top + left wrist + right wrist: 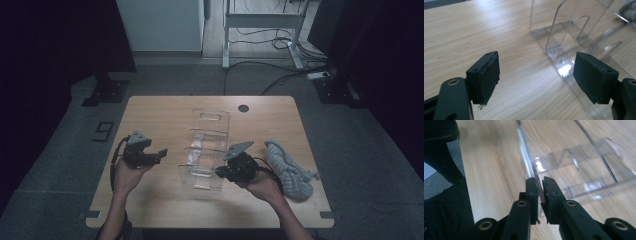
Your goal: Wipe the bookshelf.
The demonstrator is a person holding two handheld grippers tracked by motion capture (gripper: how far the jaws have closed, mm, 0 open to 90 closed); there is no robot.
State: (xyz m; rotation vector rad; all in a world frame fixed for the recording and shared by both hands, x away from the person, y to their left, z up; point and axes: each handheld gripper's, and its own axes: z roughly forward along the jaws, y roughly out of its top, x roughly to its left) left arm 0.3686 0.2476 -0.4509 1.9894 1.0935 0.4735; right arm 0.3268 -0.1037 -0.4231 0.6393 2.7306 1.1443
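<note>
Rack (205,150) lay mid-bench, long axis twelve-to-six. The right hand-held gripper (541,185) clamped its wall edge, while the left hand-held gripper (536,75) stood open — rack at its three o'clock.

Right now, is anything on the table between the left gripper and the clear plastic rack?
Nothing visible stands in the way. The left gripper is open, with bare table between it and the clear plastic rack. The right gripper is shut on the rack's wall on the far side, and the grey cloth lies beyond that.
</note>
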